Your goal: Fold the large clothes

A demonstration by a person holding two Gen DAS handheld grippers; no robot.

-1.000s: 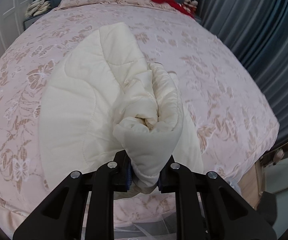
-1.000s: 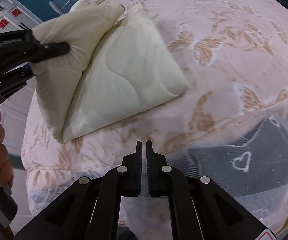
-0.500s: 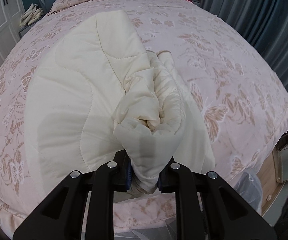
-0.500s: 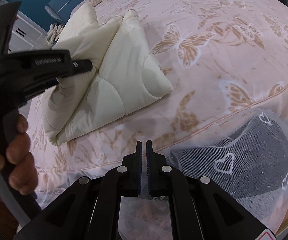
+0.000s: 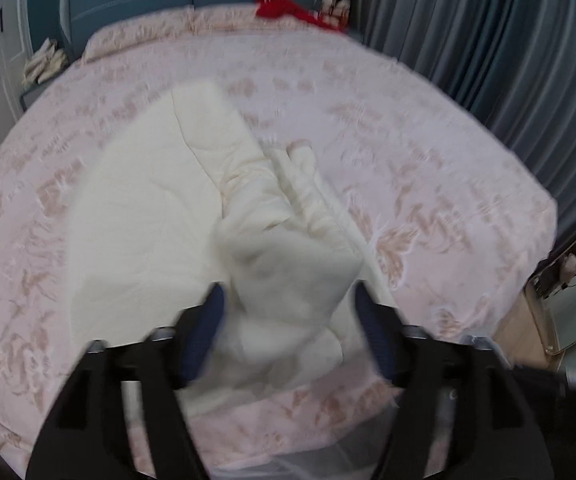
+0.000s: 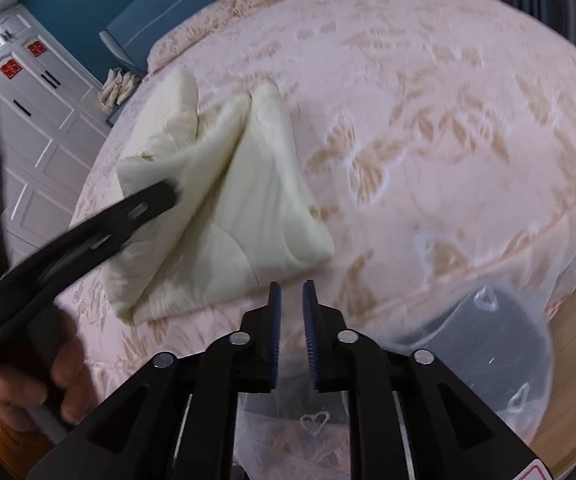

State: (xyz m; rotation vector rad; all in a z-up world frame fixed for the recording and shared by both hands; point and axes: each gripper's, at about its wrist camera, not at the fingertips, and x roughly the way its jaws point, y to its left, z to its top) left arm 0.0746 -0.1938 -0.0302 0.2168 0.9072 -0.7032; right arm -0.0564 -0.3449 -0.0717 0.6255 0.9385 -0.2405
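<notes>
Cream quilted clothing (image 5: 160,232) is seen lying folded on a pink butterfly-patterned bedspread (image 5: 428,168), near the bed's front edge. In the left wrist view a bunched fold of the garment rises toward 6 o'clock and sits between the blue-padded fingers (image 5: 204,332) of the left gripper (image 5: 288,320), which are spread wide to either side of the bundle; the picture is blurred by motion, and whether the pads touch the fabric cannot be told. In the right wrist view the same garment (image 6: 256,200) is found at about 10 o'clock, with the left gripper (image 6: 144,208) reaching over its left part and a bare hand (image 6: 44,384) seen on the handle at 8 o'clock. The right gripper (image 6: 293,304) is held apart from the garment, just in front of the bed's edge, its fingers (image 6: 274,312) parted by a narrow gap with nothing between them. White netting over a dark heart-printed fabric (image 6: 500,344) is seen at 4 o'clock below the bed edge. A red cloth (image 5: 284,6) lies at the head of the bed at 12 o'clock, and grey-blue curtains (image 5: 488,40) hang at 2 o'clock.
</notes>
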